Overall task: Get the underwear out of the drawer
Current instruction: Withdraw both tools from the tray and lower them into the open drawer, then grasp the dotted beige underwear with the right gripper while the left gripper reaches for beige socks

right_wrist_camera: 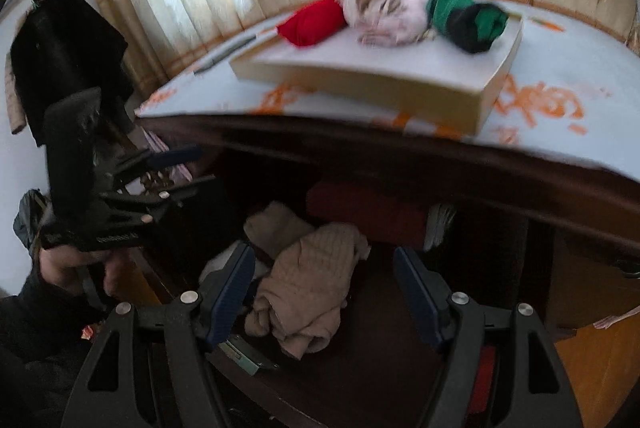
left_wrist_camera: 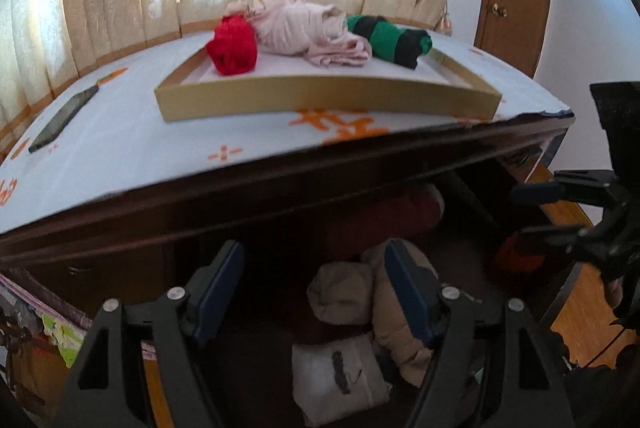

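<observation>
Left gripper [left_wrist_camera: 314, 292] and right gripper [right_wrist_camera: 324, 292] are both standing open, gripping nothing, over the open drawer [right_wrist_camera: 360, 380]. Beige underwear [right_wrist_camera: 308, 292] is lying between the right jaws, seemingly untouched. Three rolled garments are sitting along the tray's [left_wrist_camera: 320, 97] far edge.

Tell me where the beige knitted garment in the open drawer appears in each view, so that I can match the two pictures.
Left wrist view: the beige knitted garment lies low and right of centre, partly behind the left gripper's right finger.
Right wrist view: the beige knitted garment lies low and near the centre, between the right gripper's open fingers.
Shared landmark: the red bundle in the tray on top.
</observation>
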Motion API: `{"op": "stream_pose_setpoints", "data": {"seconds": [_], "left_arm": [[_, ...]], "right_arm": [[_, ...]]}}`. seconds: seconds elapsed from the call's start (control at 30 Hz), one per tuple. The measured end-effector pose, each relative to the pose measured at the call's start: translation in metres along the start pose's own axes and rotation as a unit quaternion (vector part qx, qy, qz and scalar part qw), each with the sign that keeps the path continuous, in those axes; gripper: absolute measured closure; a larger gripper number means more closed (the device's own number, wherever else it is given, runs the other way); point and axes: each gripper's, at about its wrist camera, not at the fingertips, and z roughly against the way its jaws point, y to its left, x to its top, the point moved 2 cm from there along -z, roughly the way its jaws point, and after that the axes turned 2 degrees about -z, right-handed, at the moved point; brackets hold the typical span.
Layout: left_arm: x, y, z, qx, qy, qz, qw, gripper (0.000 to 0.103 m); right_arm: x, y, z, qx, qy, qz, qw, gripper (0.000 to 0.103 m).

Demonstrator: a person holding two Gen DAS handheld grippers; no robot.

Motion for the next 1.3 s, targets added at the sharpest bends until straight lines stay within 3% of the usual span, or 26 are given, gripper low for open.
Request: {"op": "stream_pose_setpoints", "data": {"seconds": [0.27,0.83,0.97,1.3], "left_arm": [[-0.008,0.009,-0.007,0.004,0.016,0.015,0.9997,0.026],[-0.019,0.018,-0.007,-0.006,0.024,0.037,0.999,0.023],[-0.02,0.018,-0.009,-0.009,0.028,0.038,0.9988,0.016],[-0.021,0.012,-0.015,-0.02,0.04,0.031,0.9985,0.015]], "right_arm": [[-0.004,0.012,-0.051,-0.014,0.071,0.029,0.997,0.029],[-0.004,0.025,-0.116,-0.031,0.178,0.067,0.981,0.029],[-0.005,0.028,-0.125,-0.025,0.201,0.07,0.977,0.029],[-0.003,0.022,-0.147,0.009,0.25,0.056,0.966,0.029]]}}
